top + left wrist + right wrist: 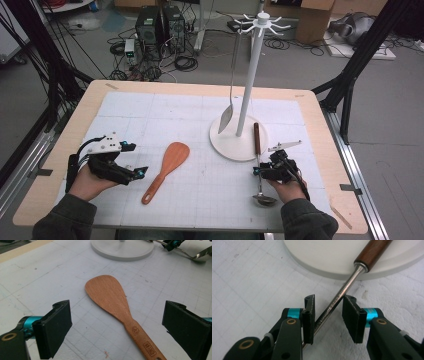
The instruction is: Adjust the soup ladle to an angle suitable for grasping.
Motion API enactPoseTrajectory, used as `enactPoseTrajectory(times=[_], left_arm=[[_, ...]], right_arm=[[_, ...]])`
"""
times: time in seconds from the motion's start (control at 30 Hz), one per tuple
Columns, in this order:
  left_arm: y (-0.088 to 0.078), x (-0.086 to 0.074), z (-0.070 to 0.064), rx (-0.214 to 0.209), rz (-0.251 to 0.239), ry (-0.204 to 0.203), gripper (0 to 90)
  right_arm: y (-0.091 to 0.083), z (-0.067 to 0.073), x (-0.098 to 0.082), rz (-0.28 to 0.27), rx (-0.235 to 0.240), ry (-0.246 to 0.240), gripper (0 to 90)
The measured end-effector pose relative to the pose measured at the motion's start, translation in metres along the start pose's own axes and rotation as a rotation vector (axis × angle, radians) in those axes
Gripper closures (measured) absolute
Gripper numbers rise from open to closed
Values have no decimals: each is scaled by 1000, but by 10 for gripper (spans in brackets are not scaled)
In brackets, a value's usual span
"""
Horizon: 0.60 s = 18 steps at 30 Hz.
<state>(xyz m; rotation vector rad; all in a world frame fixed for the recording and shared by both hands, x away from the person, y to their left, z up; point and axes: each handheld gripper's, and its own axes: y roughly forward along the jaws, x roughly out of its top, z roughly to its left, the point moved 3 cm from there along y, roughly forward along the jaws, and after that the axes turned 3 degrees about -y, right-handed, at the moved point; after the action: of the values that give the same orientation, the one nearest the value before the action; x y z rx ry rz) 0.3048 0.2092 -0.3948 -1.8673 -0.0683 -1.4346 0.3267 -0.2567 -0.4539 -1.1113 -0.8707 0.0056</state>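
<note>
- The right gripper [328,315] is down at the table, its jaws straddling the steel shaft of the ladle [342,293], which runs slantwise through the gap.
- One pad [309,320] looks right against the shaft, the other stands just off it; I'd call this a grip being set, not a firm pinch yet.
- The ladle lies flat, its dark wooden handle [257,137] resting up on the round white base [227,145] of the hanging rack [252,70], its bowl [263,200] near the table's front edge beside the person's right hand.
- The left gripper [117,327] has its jaws spread wide with nothing between the pads, hovering just short of the wooden spatula [112,300].
- That spatula lies flat on the white gridded mat [200,190], untouched, between the two hands in the high view.
- One spoon [231,90] already hangs from the rack's top hooks, bowl down near the base.
- So by my read: one utensil is hung, the ladle is about to be picked up, and the spatula is left for after.
- Left to do: close on the ladle, lift it, and hook it on.
</note>
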Motion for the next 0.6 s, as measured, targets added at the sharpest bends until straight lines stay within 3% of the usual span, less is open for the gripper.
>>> enactPoseTrajectory(times=[0.6], left_arm=[[1, 0, 0, 1, -1, 2, 93]], right_arm=[[-11, -7, -12, 25, 28, -3, 681]])
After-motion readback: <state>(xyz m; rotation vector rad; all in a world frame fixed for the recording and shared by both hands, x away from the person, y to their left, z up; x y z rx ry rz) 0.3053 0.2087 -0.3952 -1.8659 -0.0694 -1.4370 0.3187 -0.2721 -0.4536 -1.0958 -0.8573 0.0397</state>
